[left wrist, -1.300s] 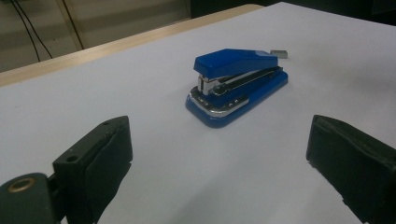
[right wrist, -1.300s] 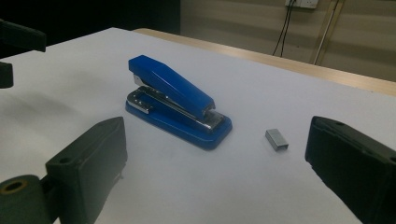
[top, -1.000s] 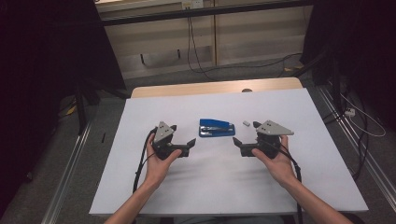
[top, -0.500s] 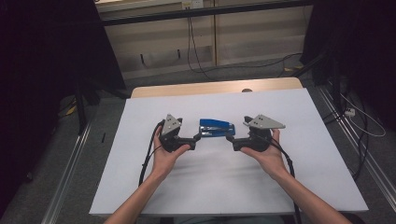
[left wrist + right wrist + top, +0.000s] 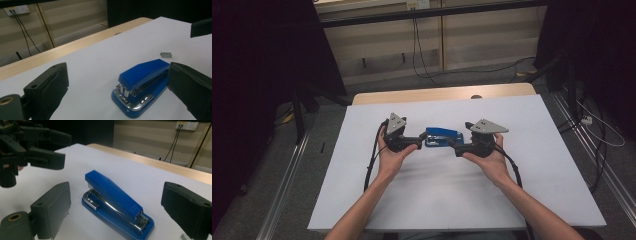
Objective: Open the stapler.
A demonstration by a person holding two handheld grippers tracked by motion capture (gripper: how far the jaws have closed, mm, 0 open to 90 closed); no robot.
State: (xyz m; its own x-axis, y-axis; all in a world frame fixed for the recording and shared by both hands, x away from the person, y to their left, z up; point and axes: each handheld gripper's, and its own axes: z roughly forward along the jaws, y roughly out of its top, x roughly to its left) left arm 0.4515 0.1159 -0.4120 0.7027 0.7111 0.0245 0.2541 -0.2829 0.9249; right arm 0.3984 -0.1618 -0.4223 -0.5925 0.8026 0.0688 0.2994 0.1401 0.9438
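High view shows a blue stapler (image 5: pixel 442 137) lying on the white sheet of the counter (image 5: pixel 522 200), between the two grippers. The left gripper (image 5: pixel 418 142) points at its left end, and the right gripper (image 5: pixel 451 144) points at its right end. In both gripper views the jaws stand wide apart with the stapler between them, not pressed. The right gripper's jaws have just been closing a little. A small grey staple block (image 5: pixel 165 54) lies near the stapler.
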